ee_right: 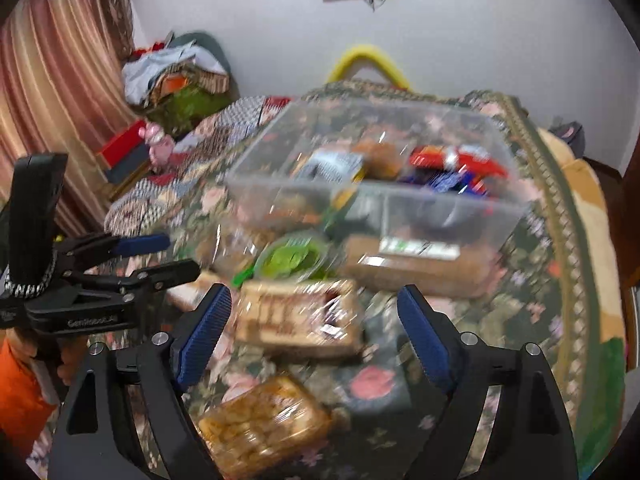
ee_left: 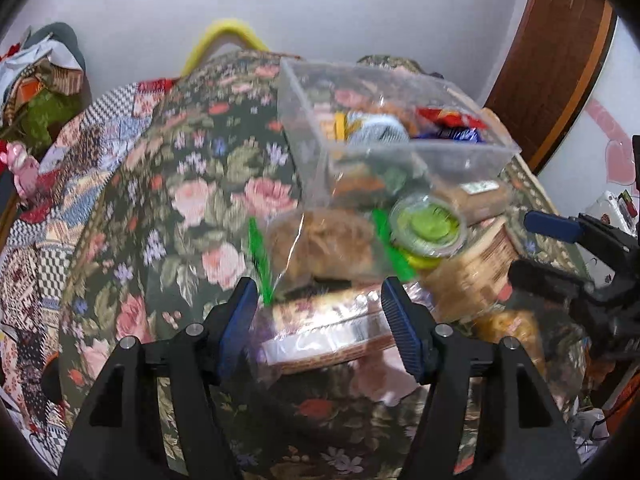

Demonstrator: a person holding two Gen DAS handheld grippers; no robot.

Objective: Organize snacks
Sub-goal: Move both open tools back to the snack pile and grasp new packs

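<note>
A clear plastic bin (ee_left: 304,136) (ee_right: 452,208) stands on the floral tablecloth and holds several snack packs. In front of it lie a green-lidded cup (ee_left: 428,222) (ee_right: 292,258), a clear bag of brown snacks (ee_left: 324,240), a long brown pack (ee_right: 412,264), a wrapped wafer pack (ee_left: 328,334) (ee_right: 298,316) and a tray of golden biscuits (ee_right: 260,420). My left gripper (ee_left: 320,320) is open, its jaws either side of the wafer pack's end. My right gripper (ee_right: 316,332) is open above the wafer pack. Both views are motion-blurred.
The floral tablecloth (ee_left: 192,200) (ee_right: 532,288) covers the table. A patchwork cloth (ee_left: 48,208) and piled clothes (ee_right: 176,76) lie to the left. A yellow handle (ee_left: 224,38) rises behind the table. A brown door (ee_left: 556,64) stands at right.
</note>
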